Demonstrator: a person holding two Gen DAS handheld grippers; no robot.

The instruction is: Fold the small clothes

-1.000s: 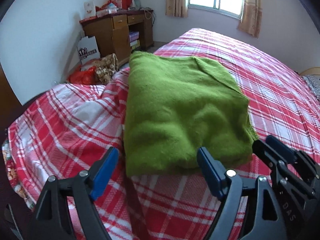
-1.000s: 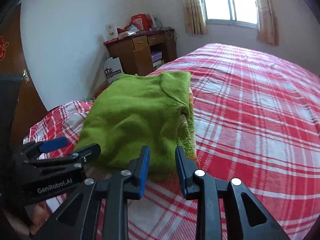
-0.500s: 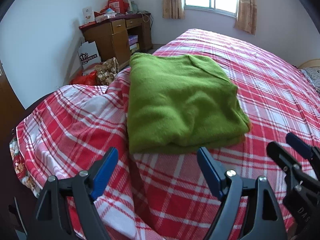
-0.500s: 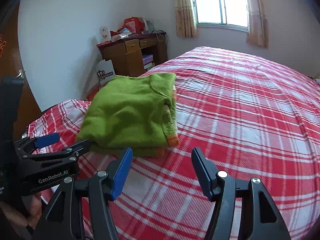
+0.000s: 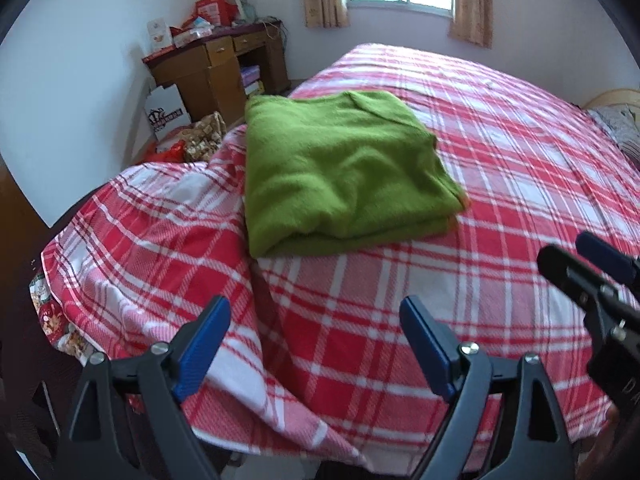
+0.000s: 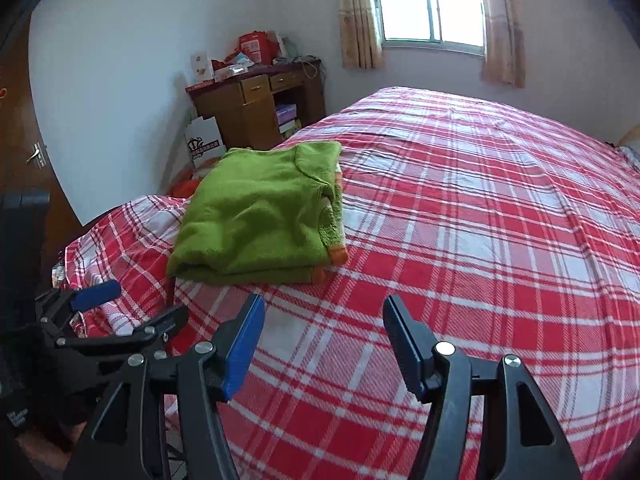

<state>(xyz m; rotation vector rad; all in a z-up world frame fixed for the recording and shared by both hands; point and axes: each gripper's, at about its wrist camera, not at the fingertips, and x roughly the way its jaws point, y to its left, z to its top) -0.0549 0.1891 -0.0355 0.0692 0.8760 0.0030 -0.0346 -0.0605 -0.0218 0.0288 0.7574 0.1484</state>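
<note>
While the green sweater (image 5: 340,172) lies folded in a neat stack near the foot corner of the bed (image 5: 500,152), both tongs hang above the red plaid cover, apart from it. Left tongs (image 5: 316,340) spread wide, nothing between the blue pads. Right tongs (image 6: 324,340) also spread, gripping nothing. Orange cuff trim shows at the sweater's near right corner in the right wrist view. The cover is rumpled and bunched left of the sweater. A wooden desk (image 6: 256,108) stands against the far wall, piled with red boxes; a curtained window (image 6: 430,4) sits behind the bed.
</note>
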